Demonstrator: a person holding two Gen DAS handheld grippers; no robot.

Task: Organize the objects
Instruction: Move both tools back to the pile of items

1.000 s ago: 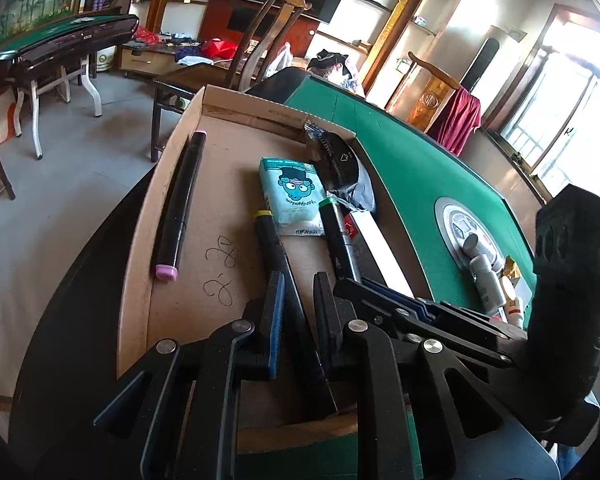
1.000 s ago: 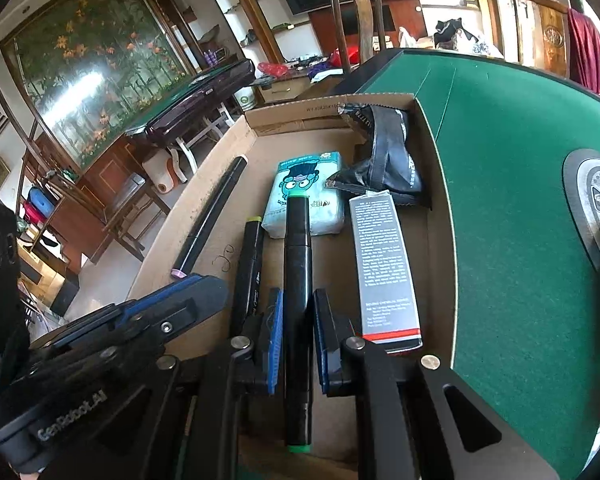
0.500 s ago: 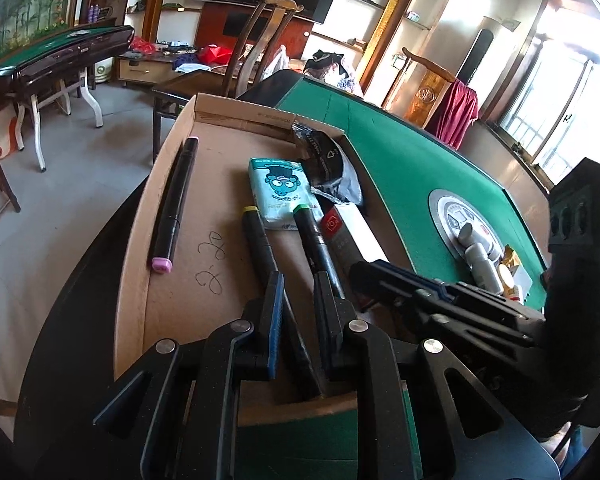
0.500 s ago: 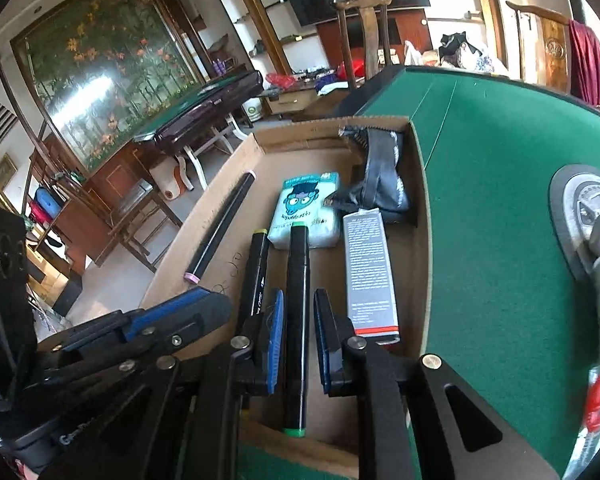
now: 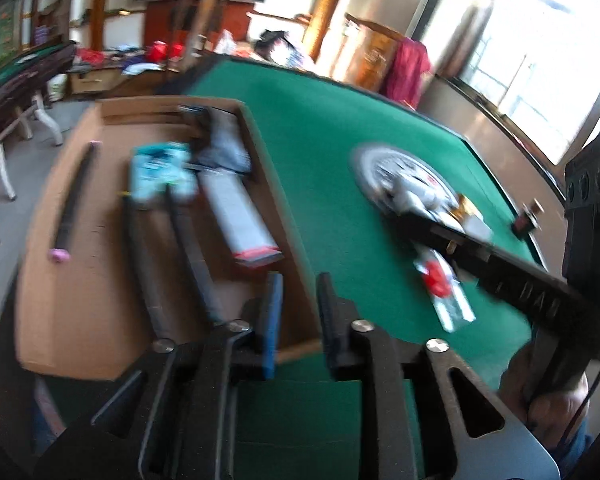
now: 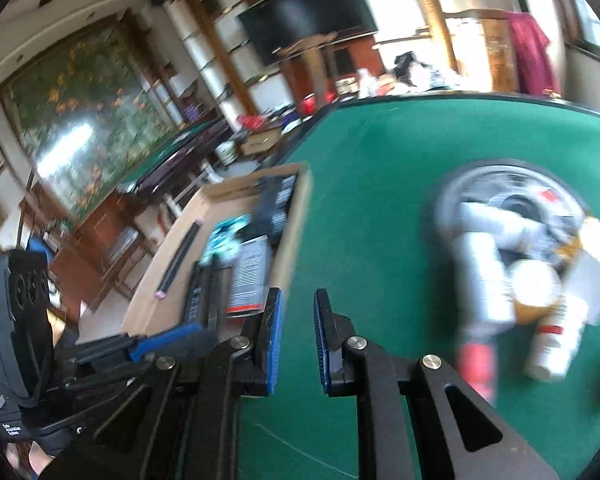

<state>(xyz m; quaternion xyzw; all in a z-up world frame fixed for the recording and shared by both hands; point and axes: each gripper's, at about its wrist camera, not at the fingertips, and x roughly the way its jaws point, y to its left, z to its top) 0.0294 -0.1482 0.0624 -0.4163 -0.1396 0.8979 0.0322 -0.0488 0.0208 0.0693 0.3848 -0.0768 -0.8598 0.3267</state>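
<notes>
Objects for sorting sit in two spots on the green desk (image 5: 324,152). One lot lies in a shallow cardboard tray (image 5: 80,300) at the desk's left edge: pink-capped marker (image 5: 74,200) alone by the left wall, then two more dark markers (image 5: 168,248) side by side w/ ends near a teal tissue pack (image 5: 160,174), then a long white box (image 5: 240,216) w/ red end along the right wall, and a dark crumpled bag (image 5: 220,140) at the far corner. Second lot is a loose pile (image 6: 512,280) on and around the round grey disc (image 6: 508,188) mid-desk: white bottles, a yellowish packet, a red-ended tube; too blurred to ID further. A red/white packet (image 5: 440,280) lies flat on the felt nearer the camera.

Left tool (image 5: 298,320) hovers over the tray's near right corner, jaws opening, nothing btwn the fingers, only the tray wall and felt seen through the gap. Right tool (image 6: 298,334) is over bare felt btwn tray and pile, jaws near-together w/ a narrow gap, gripping nothing. Each tool shows in the other's view. Both frames are motion-blurred.
</notes>
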